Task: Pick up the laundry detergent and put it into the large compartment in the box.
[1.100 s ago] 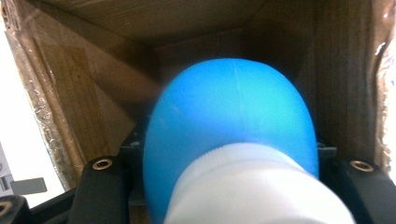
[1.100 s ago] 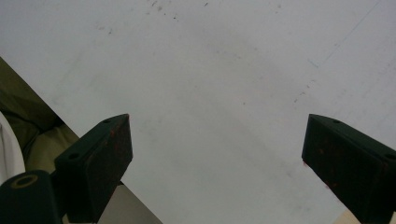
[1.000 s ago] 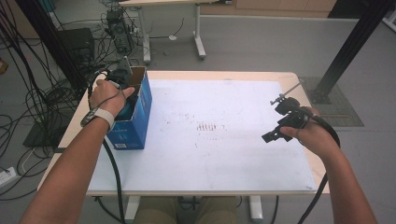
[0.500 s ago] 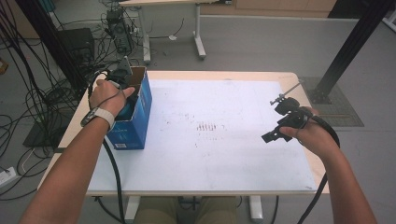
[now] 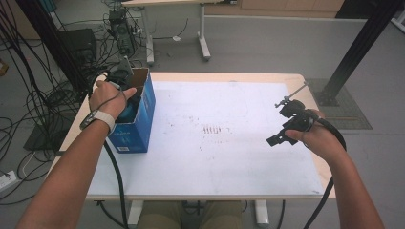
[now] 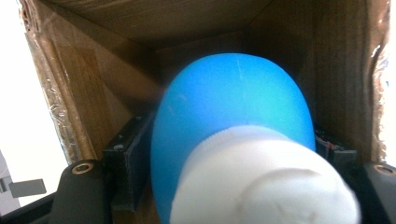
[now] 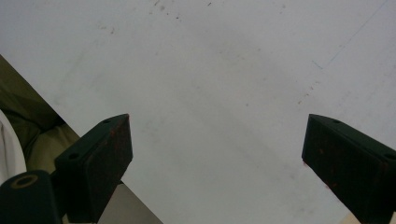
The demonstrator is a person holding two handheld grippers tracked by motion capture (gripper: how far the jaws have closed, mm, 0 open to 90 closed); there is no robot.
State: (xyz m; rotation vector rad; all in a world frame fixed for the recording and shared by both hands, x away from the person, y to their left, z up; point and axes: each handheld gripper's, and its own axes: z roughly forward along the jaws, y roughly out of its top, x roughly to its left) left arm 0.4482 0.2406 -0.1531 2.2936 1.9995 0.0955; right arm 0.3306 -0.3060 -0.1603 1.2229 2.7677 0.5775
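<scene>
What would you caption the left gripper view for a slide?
Left gripper inside a cardboard box, its jaws just opened around a blue bottle with a white cap.

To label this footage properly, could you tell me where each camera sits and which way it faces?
High view: above the person's side, looking forward and down at the white table; both forearms show.
Left gripper view: on the left gripper, looking into the cardboard box at a blue white-capped bottle.
Right gripper view: on the right gripper, facing the tabletop.
Shared: high and left gripper views show the box.
</scene>
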